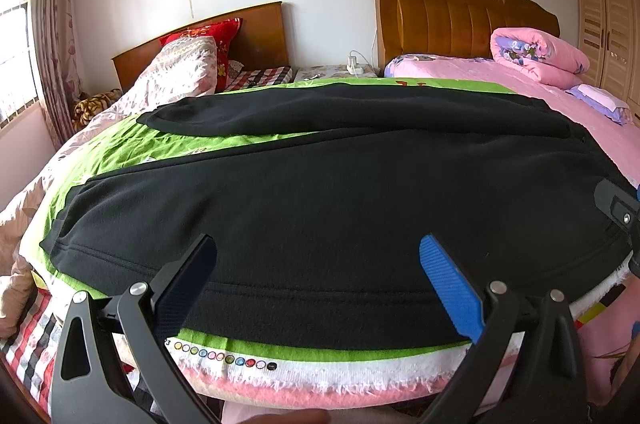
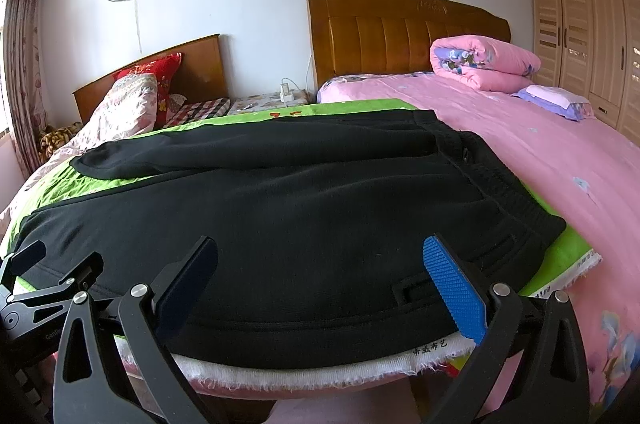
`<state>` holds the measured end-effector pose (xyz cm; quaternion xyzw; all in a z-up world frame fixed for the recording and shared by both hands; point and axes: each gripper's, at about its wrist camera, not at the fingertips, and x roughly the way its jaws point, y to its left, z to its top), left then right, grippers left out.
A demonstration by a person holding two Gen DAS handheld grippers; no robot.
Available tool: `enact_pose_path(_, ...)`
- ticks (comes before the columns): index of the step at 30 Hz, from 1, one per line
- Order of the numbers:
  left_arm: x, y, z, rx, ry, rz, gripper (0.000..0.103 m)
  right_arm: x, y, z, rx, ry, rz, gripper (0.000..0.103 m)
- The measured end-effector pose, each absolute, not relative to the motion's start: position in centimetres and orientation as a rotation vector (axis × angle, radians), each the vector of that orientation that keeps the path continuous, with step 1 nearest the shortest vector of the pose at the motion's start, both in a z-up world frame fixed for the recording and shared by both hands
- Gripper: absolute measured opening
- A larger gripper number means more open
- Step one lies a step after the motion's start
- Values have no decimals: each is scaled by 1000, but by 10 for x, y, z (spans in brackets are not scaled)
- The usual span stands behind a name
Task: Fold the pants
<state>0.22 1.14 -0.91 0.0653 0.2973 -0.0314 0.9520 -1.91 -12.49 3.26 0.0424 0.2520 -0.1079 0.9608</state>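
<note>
The black fleece pants (image 1: pixel 320 208) lie spread flat on the green printed cloth (image 1: pixel 120 160) just ahead of the wide-open, empty left claw (image 1: pixel 318 278) and right claw (image 2: pixel 320 278), both poised at the near edge, likely for gripping.

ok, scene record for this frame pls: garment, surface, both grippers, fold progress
garment: black pants, spread flat, legs pointing left, waistband at the right
surface: green cloth on a pink bed
left gripper: open, over the pants' near edge, holding nothing
right gripper: open, near the waistband end, holding nothing
fold progress: no fold visible; both legs lie apart
</note>
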Motion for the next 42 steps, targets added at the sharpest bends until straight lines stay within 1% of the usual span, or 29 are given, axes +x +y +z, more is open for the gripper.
enact_pose_path(3,2,13,-6,139,594,-86,102,-17,-129,37,72,507,-197,99)
enact_pose_path(6,3,10,4,235,560,-84,102,-7,-141,51,64,505,-111,99)
enact_pose_path(9,13,8,26,334,498,-74,102,23,-160,76,13,534,-54,99)
enact_pose_path(11,31,13,44,344,486,-62,102,47,-179,96,24,508,-3,99)
enact_pose_path(13,58,20,61,289,552,-114,102,90,-197,112,-17,515,73,99)
enact_pose_path(14,85,24,68,233,641,-178,102,111,-202,115,-39,535,80,99)
enact_pose_path(16,123,26,71,158,756,-270,102,166,-214,115,-88,624,62,99)
enact_pose_path(17,150,26,70,106,820,-321,102,198,-221,111,-119,664,42,99)
enact_pose_path(20,221,23,60,11,901,-283,101,285,-236,89,-147,800,39,99)
enact_pose_path(23,280,13,45,-56,980,-252,101,341,-247,61,-130,903,64,98)
enact_pose_path(28,355,3,19,-255,1169,-278,101,389,-234,26,-152,1008,209,97)
enact_pose_path(33,390,-21,7,-372,1287,-375,100,405,-201,2,-296,1096,361,97)
enact_pose_path(34,395,-26,4,-400,1298,-377,97,408,-198,-4,-315,1112,366,97)
enact_pose_path(36,401,-40,1,-412,1315,-373,88,412,-202,-5,-250,1116,398,96)
enact_pose_path(37,402,-45,-1,-411,1319,-371,80,412,-203,-5,-242,1108,404,93)
enact_pose_path(38,404,-51,-2,-412,1323,-374,72,410,-204,-2,-235,1094,418,77)
enact_pose_path(39,404,-57,-2,-413,1324,-375,71,408,-207,3,-218,1081,424,51)
enact_pose_path(40,407,-60,-3,-425,1321,-371,71,403,-207,9,-205,1067,433,36)
enact_pose_path(42,410,-64,-2,-461,1308,-371,71,387,-199,17,-261,1020,413,19)
